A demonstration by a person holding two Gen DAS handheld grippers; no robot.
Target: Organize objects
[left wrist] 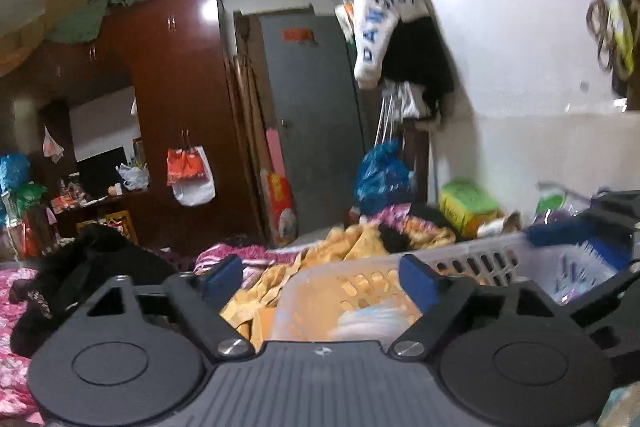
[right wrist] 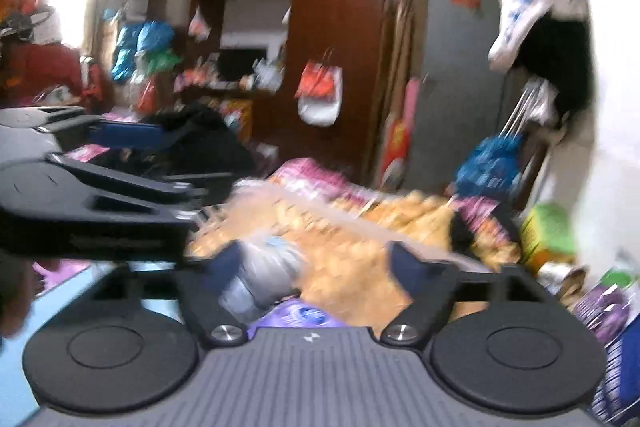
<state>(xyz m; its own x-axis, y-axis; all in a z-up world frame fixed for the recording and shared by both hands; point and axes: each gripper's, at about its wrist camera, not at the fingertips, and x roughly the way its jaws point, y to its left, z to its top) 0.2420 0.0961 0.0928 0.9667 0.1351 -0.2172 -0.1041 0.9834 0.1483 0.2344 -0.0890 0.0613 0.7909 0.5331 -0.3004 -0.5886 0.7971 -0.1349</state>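
Both grippers stood wide open and empty, the left gripper (left wrist: pixel 320 277) poised just over the near rim of the white basket (left wrist: pixel 472 259), whose long side ran rightward toward the right gripper (right wrist: pixel 316 263).

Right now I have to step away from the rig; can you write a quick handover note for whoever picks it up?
Left hand-held gripper: open, nothing between its pads, hovering at the near corner of the white slotted basket.
Right hand-held gripper: open, empty, over the basket's contents.
Things: the basket sits on the bed's orange quilt. Inside are a pale plastic-wrapped bundle and a purple pack; blur hides any more.
Done: some items are already in the basket.
Left: a black garment lies on the bed to the left, and a green box and more bags sit by the wall.
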